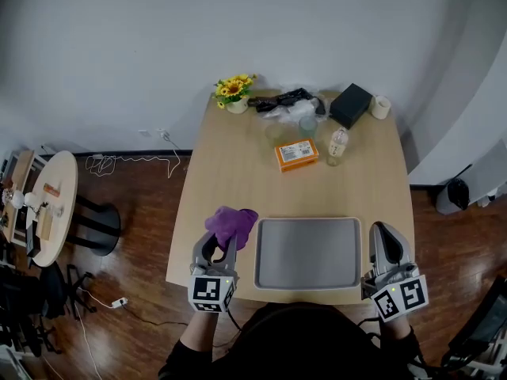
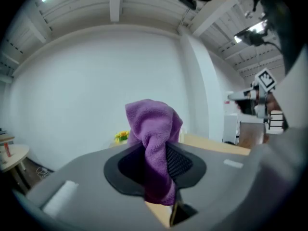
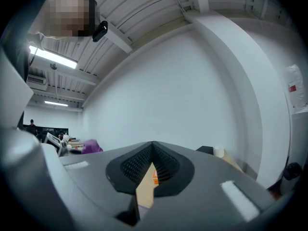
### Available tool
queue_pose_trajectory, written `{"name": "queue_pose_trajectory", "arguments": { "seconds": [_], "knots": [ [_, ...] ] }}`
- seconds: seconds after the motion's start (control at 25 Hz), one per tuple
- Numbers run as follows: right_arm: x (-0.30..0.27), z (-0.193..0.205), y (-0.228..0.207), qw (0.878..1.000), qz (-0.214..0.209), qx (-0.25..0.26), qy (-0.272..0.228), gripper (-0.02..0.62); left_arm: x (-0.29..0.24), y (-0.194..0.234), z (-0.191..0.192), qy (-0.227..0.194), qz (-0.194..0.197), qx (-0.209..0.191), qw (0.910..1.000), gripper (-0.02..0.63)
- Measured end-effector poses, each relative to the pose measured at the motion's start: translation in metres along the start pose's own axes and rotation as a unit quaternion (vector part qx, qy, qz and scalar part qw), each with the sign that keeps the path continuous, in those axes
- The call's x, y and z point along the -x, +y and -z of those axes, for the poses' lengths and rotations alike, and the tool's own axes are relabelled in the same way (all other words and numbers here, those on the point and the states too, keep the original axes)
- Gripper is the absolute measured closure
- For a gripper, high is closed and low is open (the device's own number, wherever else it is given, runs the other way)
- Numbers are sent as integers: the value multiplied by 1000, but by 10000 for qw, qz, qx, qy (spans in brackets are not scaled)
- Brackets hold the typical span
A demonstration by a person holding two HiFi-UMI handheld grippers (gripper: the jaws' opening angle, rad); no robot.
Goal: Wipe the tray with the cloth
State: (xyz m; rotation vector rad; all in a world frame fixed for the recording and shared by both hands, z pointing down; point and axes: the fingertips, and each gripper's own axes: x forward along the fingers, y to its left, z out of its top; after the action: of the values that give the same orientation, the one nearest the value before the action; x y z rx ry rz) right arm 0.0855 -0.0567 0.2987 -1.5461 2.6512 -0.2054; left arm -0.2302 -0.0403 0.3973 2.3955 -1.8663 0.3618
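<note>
One grey tray [image 1: 306, 252], one purple cloth [image 1: 232, 224], two grippers: left gripper [image 1: 223, 242], right gripper [image 1: 383, 232]. One wooden table [image 1: 238, 165], one pot of yellow flowers [image 1: 235, 93], one orange box [image 1: 296, 154], one clear bottle [image 1: 337, 145], one black box [image 1: 350, 104].

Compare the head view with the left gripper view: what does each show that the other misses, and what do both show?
Only the head view shows the grey tray at the near table edge and the orange box beyond it. Only the left gripper view shows, close up, the left hand-held gripper with its jaws shut on the purple cloth, plus the ceiling beams overhead. Both show that cloth, the yellow flowers and the wooden table.
</note>
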Motion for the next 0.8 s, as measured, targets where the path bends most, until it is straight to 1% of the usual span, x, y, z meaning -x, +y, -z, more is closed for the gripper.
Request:
{"name": "queue_pose_trajectory", "arguments": {
  "seconds": [0.04,0.08,0.12,0.2,0.24,0.28,0.32,0.36,0.4,0.48,0.52,0.56,0.6,0.64,0.68,0.72,0.8],
  "knots": [
    [-1,1,2,10000,-16,0,10,594,-8,9,41,448,-79,87,9989,525],
    [-1,1,5,10000,-38,6,15,594,-14,17,85,922,-169,197,9954,524],
    [-2,1,7,10000,-60,18,17,594,-18,23,129,1371,-258,315,9897,523],
    [-2,1,7,9999,-87,54,15,594,-20,28,204,2124,-373,551,9749,520],
    [-3,1,6,9999,-84,67,16,594,-19,28,232,2404,-388,679,9675,501],
    [-2,1,5,9999,-69,74,22,594,-17,27,251,2587,-403,816,9617,465],
    [-2,2,3,10000,-45,73,33,594,-14,28,259,2647,-453,952,9586,416],
    [-1,2,2,10000,-17,67,44,594,-10,30,255,2572,-551,1066,9589,386],
    [0,2,1,10000,10,61,52,594,-8,34,240,2372,-682,1143,9623,377],
    [0,2,-1,9999,48,56,68,594,-4,41,188,1716,-872,1243,9734,376],
    [-1,2,-1,9999,45,58,83,594,-3,39,154,1319,-819,1345,9787,377],
    [-2,4,0,9999,25,64,103,594,-2,33,119,904,-635,1491,9826,387],
    [-3,5,2,9999,-9,78,123,594,-1,23,82,494,-349,1633,9847,416],
    [-4,7,5,9998,-47,98,139,594,0,8,46,122,-15,1709,9852,441],
    [-6,8,8,9998,-85,117,149,594,1,-8,14,-185,308,1681,9851,451],
    [-7,9,10,9997,-123,126,153,594,4,-25,-15,-420,579,1549,9853,454],
    [-8,10,16,9996,-195,124,158,595,9,-56,-57,-745,932,1109,9866,459]
  ]
}}
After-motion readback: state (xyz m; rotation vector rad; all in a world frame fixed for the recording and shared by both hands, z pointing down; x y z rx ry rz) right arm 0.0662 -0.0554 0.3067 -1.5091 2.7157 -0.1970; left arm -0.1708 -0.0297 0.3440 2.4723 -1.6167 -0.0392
